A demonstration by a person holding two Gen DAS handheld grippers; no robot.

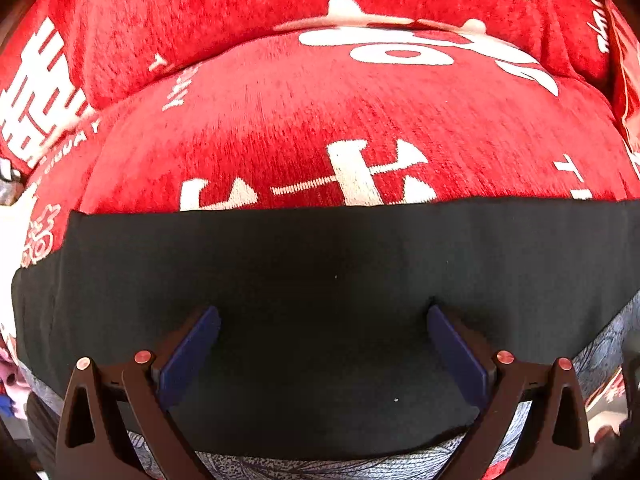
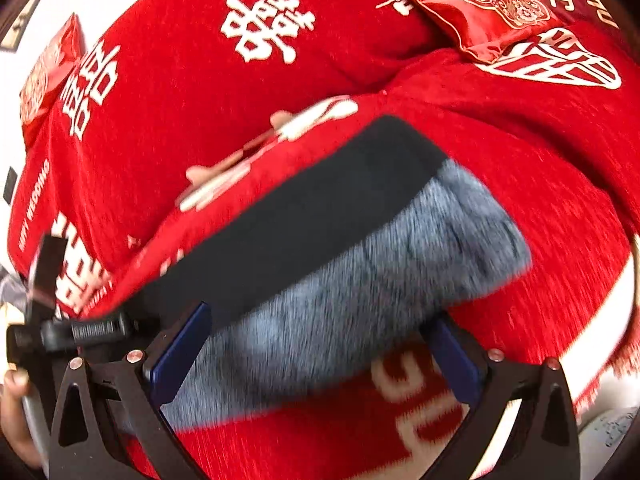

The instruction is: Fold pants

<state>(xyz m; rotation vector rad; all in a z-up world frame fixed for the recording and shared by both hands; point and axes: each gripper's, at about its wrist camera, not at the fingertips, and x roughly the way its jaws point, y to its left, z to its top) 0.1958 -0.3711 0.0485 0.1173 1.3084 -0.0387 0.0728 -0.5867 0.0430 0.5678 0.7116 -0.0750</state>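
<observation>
Left wrist view: left tool (image 1: pixel 323 356) is spread wide, both blue pads clear w/ nothing between them. It hangs over the pants (image 1: pixel 320 280), which show here as a broad black band across the lower half of the frame. Grey patterned fabric of the same pants peeks out below the black, at the near edge. Pants lie flat on a red cover (image 1: pixel 320 120) w/ big white characters, draped over a sofa seat; the black band's far edge runs straight across the seat, approx parallel to the backrest crease. Backrest, same red cover, rises behind. Can't tell if the pads touch the cloth or sit just above it.

Right wrist view: blurry, motion smear. Right tool (image 2: pixel 320 356) also wide open, gripping nothing. Pants (image 2: pixel 340 248) lie folded into a long strip running diagonally, near-left to far-right, on the red cover (image 2: pixel 520 160): black part on the far side, grey part on the near side. Near end of the grey part sits between the tool's fingers (image 2: pixel 180 352), but the pads are well apart from each other, not pinching. A red satin cushion (image 2: pixel 480 4) w/ gold embroidery leans at the backrest, far right, well apart from the pants. A fingertip of the person shows at the left edge.
</observation>
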